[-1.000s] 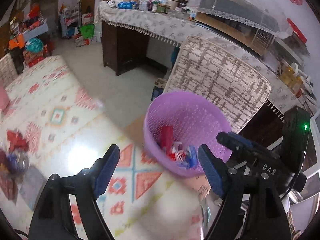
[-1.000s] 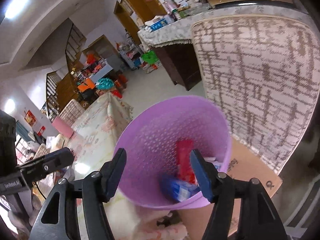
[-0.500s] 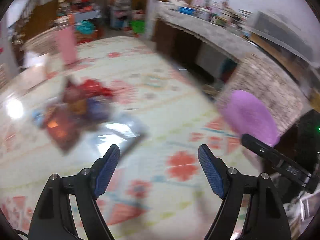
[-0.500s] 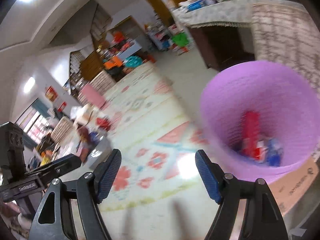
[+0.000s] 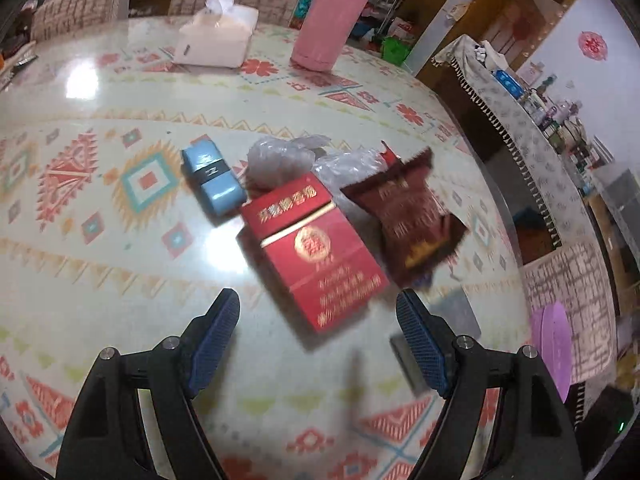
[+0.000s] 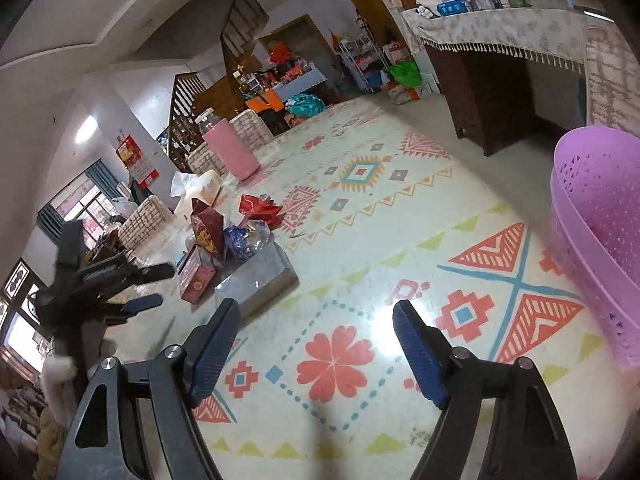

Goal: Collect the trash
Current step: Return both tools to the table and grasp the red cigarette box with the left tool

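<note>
Purple basket (image 6: 596,216) far right, contents unseen. One red box (image 5: 316,252), one blue pack (image 5: 212,178). Left gripper (image 5: 318,346) spread, empty; right gripper (image 6: 312,348) opening, empty.

Gold characters run across the red cigarette pack (image 5: 316,248) on the bench (image 5: 100,240), too blurred to read, and nothing else is legible.

A pink tumbler (image 5: 330,26) is standing right of a white tissue box (image 5: 216,40) (tissue poking up), both sitting far across the patterned tablecloth (image 5: 100,240).
</note>
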A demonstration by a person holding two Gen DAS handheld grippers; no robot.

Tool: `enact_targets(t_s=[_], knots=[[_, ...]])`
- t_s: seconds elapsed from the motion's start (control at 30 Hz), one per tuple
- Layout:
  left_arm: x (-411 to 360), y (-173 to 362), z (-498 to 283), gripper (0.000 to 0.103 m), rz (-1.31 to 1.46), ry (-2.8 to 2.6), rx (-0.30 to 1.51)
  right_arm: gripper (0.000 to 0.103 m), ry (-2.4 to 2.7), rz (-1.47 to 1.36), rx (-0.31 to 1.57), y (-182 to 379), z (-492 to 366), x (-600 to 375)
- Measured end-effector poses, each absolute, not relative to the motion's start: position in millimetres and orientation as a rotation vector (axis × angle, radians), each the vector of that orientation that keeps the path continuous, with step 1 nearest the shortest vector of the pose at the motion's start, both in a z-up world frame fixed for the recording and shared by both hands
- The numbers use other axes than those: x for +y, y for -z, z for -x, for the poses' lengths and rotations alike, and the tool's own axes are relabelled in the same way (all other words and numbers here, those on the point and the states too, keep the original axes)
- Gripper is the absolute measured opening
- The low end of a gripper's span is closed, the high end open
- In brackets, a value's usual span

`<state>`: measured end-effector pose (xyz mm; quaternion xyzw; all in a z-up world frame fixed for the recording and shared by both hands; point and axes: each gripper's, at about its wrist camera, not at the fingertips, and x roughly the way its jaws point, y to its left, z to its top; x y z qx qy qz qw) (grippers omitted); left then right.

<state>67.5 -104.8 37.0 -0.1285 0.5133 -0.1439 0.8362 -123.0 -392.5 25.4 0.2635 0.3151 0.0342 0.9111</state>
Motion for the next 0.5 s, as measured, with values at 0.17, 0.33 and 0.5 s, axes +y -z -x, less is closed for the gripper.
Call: enact_targets(t_s=[0.17,0.33,0.5], knots=[[-124.9,-27.8,-88.7,0.080,0.252,0.275,1.106,0.083,-0.081,-0.542,0.653,-25.1,121.1,-392.2],[-143.3,-24.9,-96.5,0.080,0.213,0.253,1.109,0.084,-0.094,-0.530,0.652,-25.7,121.9,-390.4],[-147.7,-23.0,-88.9,0.066,0.159,0.244,1.112,0.085,-0.100,-0.534,0.654,-24.6,120.9,-390.0]])
